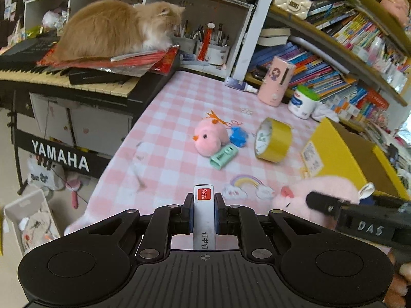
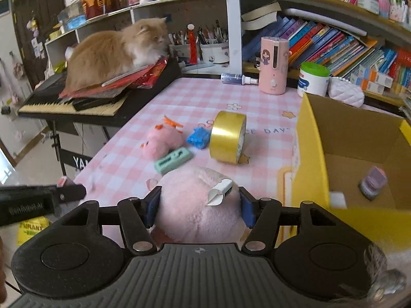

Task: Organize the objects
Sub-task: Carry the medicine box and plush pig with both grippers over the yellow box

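Tongs first: my left tongs [image 1: 204, 211] are clamped on a slim white box of staples with a red label [image 1: 203, 213], which stands up between the pads above the near edge of the pink-and-white checked surface [image 1: 174, 107]. My right tongs [image 2: 199, 206] grip a large round pink plush toy [image 2: 195, 205] by its sides, the white tag [image 2: 221, 192] on top; in the left view that same toy sits just to the right of my left tongs.

Beyond the plush, near the middle of the surface, lies a mint-green stapler [image 2: 173, 160], touching a smaller pink plush chick with an orange tuft [image 2: 161, 141]. Just right of the chick is a small blue plastic toy [image 2: 197, 137], and right of that a roll of gold tape [image 2: 227, 137] stands on edge.

To the right stands an open yellow cardboard box [image 2: 308, 154] with a small purplish item [image 2: 372, 182] on its floor, too blurred to identify.

At the far edge are a pink cylindrical device with a cartoon girl [image 2: 273, 65], a white jar with a green lid [image 2: 313, 78] and a blue spray bottle [image 2: 237, 79] lying flat. On the far left, an orange long-haired cat [image 2: 115, 54] sits on red papers atop a black keyboard [image 2: 66, 105].
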Available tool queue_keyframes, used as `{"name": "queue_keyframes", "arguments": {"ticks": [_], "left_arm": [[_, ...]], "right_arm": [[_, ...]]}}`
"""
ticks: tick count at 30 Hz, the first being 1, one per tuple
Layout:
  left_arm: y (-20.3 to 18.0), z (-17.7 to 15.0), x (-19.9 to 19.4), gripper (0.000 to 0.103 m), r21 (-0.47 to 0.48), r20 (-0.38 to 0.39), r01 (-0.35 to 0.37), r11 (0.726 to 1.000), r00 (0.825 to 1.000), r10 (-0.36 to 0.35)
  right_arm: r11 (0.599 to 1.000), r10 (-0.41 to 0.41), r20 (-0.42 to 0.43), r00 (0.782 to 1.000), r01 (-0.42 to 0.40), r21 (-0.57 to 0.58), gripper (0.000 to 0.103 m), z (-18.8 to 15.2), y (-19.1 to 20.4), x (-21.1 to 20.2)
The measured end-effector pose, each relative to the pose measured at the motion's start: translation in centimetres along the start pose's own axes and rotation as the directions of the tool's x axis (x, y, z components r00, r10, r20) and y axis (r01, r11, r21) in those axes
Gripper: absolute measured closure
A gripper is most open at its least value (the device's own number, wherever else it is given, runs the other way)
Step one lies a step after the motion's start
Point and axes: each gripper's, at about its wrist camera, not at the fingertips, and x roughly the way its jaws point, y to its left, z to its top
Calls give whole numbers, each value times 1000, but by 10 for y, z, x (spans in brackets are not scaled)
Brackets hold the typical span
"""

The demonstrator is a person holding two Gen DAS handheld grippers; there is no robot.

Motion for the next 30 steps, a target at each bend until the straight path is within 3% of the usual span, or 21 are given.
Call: {"name": "queue_keyframes", "arguments": {"ticks": [14, 30], "left_arm": [[-30, -46, -50, 90, 97, -31, 145, 985, 989, -142], [-105, -70, -41, 90, 241, -144, 347, 906, 936, -320]], "right_arm": [[990, -66, -50, 997, 72, 124, 45, -67, 9, -71], [916, -256, -84, 963, 269, 297, 45, -121, -40, -137]]}}
